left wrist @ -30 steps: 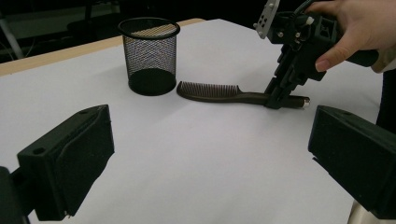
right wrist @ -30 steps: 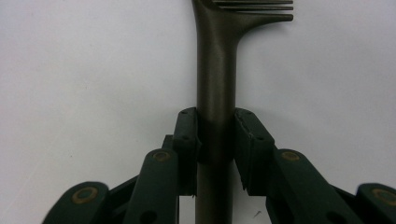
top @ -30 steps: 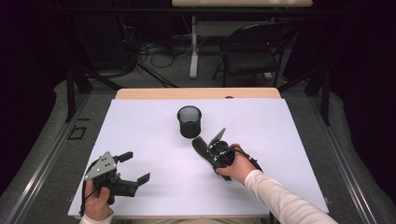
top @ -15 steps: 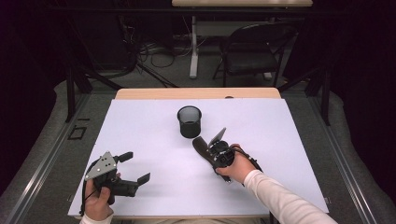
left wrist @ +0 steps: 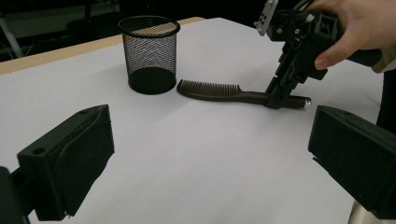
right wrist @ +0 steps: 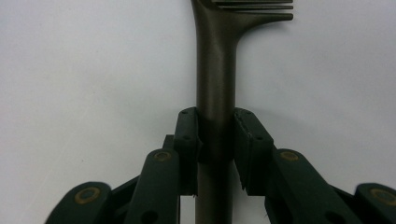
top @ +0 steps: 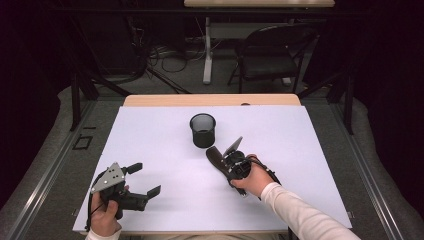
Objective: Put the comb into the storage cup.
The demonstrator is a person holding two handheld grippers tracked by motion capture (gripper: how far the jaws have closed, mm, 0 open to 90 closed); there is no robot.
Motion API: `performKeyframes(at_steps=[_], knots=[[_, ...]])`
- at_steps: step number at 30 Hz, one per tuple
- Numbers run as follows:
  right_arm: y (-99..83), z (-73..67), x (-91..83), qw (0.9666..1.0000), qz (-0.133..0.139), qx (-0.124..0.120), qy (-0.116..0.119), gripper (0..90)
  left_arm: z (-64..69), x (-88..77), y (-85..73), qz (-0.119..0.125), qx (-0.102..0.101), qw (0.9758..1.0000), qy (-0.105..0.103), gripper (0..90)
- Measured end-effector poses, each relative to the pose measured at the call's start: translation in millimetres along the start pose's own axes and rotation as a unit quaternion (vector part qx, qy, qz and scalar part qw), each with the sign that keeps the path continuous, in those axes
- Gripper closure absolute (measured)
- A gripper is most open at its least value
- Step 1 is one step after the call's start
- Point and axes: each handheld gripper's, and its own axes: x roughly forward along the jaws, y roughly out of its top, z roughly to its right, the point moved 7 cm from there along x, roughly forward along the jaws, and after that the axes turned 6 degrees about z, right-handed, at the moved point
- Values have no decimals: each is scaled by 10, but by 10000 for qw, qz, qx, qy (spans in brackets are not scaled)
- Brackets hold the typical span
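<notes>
A dark brown plastic comb [left wrist: 219,92] lies flat on the white table sheet [top: 300,150], its toothed end just beside the black wire-mesh cup [left wrist: 150,53]. The right gripper [right wrist: 215,140] has its jaws closed on the comb's handle. The left gripper [left wrist: 205,154] hangs open and empty near the table's front left. To lift well, I judge the grip should stay square across the handle and rise straight, keeping the teeth clear of the cup's rim.
</notes>
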Motion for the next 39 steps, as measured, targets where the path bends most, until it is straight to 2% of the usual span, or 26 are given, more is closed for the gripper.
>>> performKeyframes(at_steps=[9,10,14,15,16,17,18,20,23,29,30,32,35,36,37,38,39], knots=[[1,-11,3,9999,92,15,87,727,-1,-1,-1,-7,-4,10000,8,4],[7,-19,15,9997,187,53,126,727,-1,-1,-1,-6,-6,10000,8,4],[1,-13,-14,9998,125,27,131,727,-1,-1,-1,-1,-14,10000,9,4],[26,-32,27,9986,467,129,226,727,0,0,-1,1,-13,10000,7,4],[28,-30,25,9984,497,124,242,727,0,0,-2,0,-13,10000,6,4],[15,-35,1,9989,369,190,224,728,-1,0,-2,1,-14,10000,10,4],[8,-28,-17,9993,281,158,203,728,0,0,-2,-2,-15,10000,8,4],[8,-10,-33,9994,263,42,208,728,0,0,-2,0,-12,10000,8,4],[-6,0,-73,9997,130,26,183,727,1,2,-2,7,-15,10000,12,4],[-4,1,-102,9994,261,30,241,727,1,0,-3,-7,-21,10000,2,5],[7,-7,-86,9986,440,76,296,727,-1,-2,-3,-8,-21,10000,10,5],[0,-8,-100,9984,451,96,316,728,-1,0,-4,0,-26,10000,19,5],[-30,11,-149,9993,246,41,275,728,-2,2,-5,-1,-20,10000,17,5],[-32,16,-156,9993,260,22,269,728,-1,2,-4,2,-21,10000,14,5],[-11,1,-123,9977,576,89,348,728,0,2,-4,6,-29,10000,9,5],[-13,0,-129,9975,616,101,345,728,0,2,-4,7,-29,10000,10,5],[-24,6,-150,9980,535,55,336,728,-1,2,-5,7,-29,10000,6,5]])
